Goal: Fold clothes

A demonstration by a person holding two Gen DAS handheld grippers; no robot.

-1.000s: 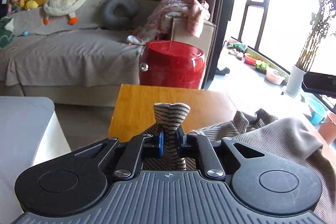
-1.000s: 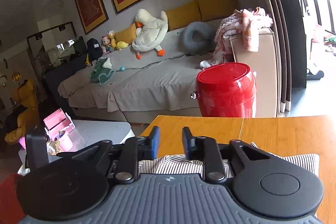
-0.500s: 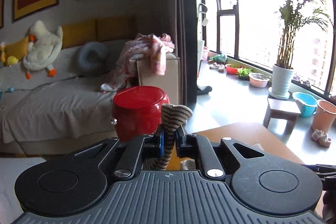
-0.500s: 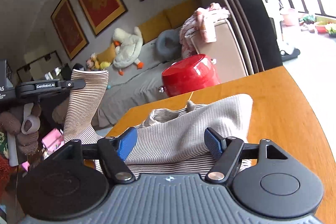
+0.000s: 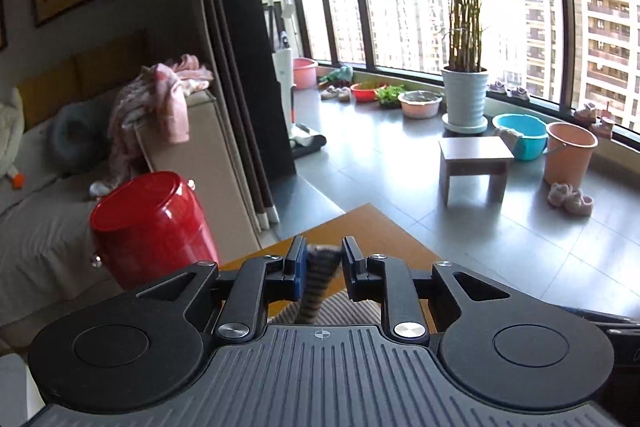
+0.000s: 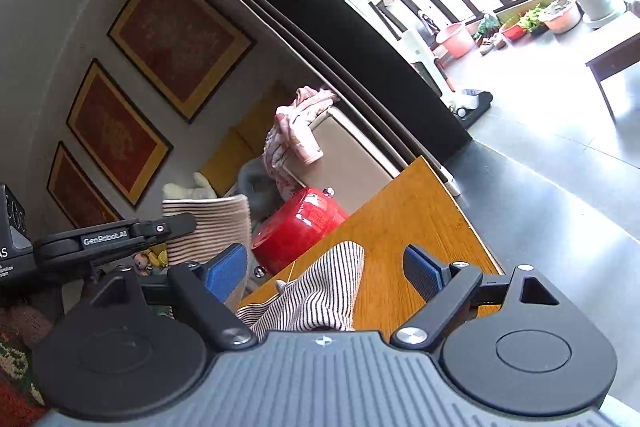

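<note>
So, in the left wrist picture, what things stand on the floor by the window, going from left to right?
Pink basin → red bowl → grey bowl → potted plant → blue basin → orange bucket.

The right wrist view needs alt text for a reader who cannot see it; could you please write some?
The right hand-held gripper, whose jaws have just been opening, stands wide open around a striped garment that lies between them, touching neither, on a wooden table. A red container stands beyond the table's edge.
</note>
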